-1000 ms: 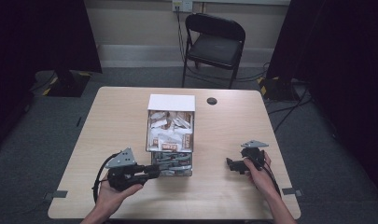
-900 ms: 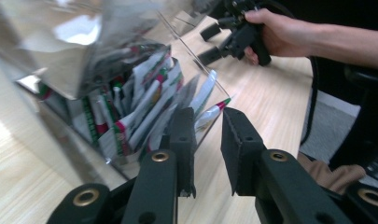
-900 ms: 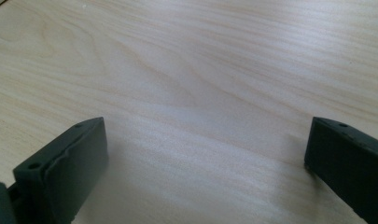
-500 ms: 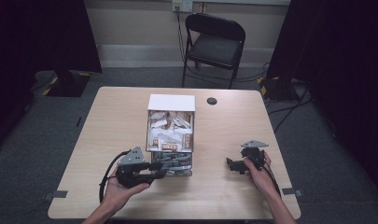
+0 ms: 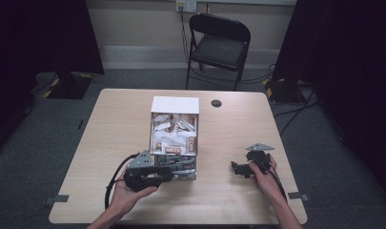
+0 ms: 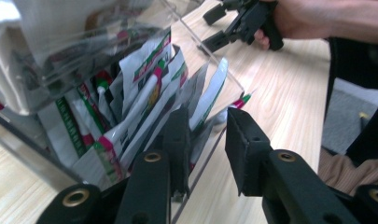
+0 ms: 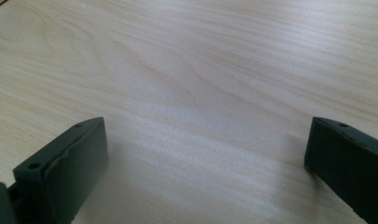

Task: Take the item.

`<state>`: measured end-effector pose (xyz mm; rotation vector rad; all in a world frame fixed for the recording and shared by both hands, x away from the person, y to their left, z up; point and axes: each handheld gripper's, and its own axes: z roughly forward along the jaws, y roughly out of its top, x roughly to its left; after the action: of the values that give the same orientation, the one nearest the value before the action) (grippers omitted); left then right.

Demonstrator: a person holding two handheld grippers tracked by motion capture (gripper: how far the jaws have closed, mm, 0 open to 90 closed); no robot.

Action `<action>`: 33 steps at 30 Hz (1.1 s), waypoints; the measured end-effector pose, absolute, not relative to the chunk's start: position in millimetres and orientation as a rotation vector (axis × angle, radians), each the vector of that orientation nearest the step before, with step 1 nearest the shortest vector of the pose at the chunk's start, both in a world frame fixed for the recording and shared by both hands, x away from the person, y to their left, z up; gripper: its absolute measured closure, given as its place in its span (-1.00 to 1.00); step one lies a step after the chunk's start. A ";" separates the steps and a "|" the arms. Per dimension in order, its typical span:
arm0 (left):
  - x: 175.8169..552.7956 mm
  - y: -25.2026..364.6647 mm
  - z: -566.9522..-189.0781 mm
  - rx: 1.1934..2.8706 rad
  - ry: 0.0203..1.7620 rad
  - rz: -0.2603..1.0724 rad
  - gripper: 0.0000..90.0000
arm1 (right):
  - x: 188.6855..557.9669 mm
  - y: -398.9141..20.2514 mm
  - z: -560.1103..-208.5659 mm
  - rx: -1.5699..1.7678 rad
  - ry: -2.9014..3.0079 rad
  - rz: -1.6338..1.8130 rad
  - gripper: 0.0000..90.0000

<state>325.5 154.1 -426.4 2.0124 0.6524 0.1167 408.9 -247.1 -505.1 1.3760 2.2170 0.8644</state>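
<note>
I am holding my left gripper [image 5: 169, 175] low at the near end of the clear organiser box [image 5: 174, 138] that is sitting in the middle of the wooden table [image 5: 114, 124], and its jaws are reaching into the box's front compartment, where the sachets [image 5: 178, 166] are standing packed on edge. In the left gripper view my left gripper [image 6: 207, 140] is standing partly open, a narrow gap between the jaws, with the left jaw pushing in among the red, green and white sachets [image 6: 144, 98] and the right jaw sitting on the outer side of the clear box wall [image 6: 210, 60]; the corner of that wall and the edges of a sachet or two are lying between the jaws, but I cannot tell whether anything is actually being pinched. The compartments farther back in the box are holding paler brown and white packets [image 5: 174, 126], and a white lid or card [image 5: 175, 104] is lying across its far end. My right gripper [image 5: 234, 167] is resting well apart from the box, out on the right side of the table, pointing left toward it. In the right gripper view my right gripper [image 7: 205, 154] is gaping wide, its jaws far apart over bare wood grain and gripping nothing. From the left gripper view I am also seeing my right hand [image 6: 303, 18] wrapped around that other gripper beyond the box.
</note>
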 end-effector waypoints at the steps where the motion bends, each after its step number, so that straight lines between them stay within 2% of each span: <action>1: 325.0 154.6 -427.2 2.017 0.651 0.121 0.58 | 408.9 -247.1 -505.1 1.376 2.217 0.864 -1.00; 5: 323.2 155.2 -430.5 2.011 0.655 0.131 0.54 | 408.8 -247.1 -505.1 1.377 2.217 0.864 -1.00; 9: 320.9 155.1 -435.6 2.013 0.648 0.118 0.69 | 408.9 -247.1 -505.1 1.376 2.217 0.864 -1.00; 12: 321.2 155.6 -436.5 2.013 0.636 0.119 0.71 | 408.8 -247.1 -505.1 1.377 2.217 0.864 -1.00; 16: 322.3 156.7 -436.6 2.002 0.637 0.125 0.96 | 408.9 -247.1 -505.1 1.376 2.217 0.865 -1.00; 33: 323.9 159.5 -435.1 1.969 0.663 0.089 1.00 | 409.0 -247.2 -505.1 1.376 2.216 0.865 -1.00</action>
<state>323.9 159.5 -435.1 1.9686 0.6631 0.0890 409.0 -247.2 -505.1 1.3760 2.2163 0.8647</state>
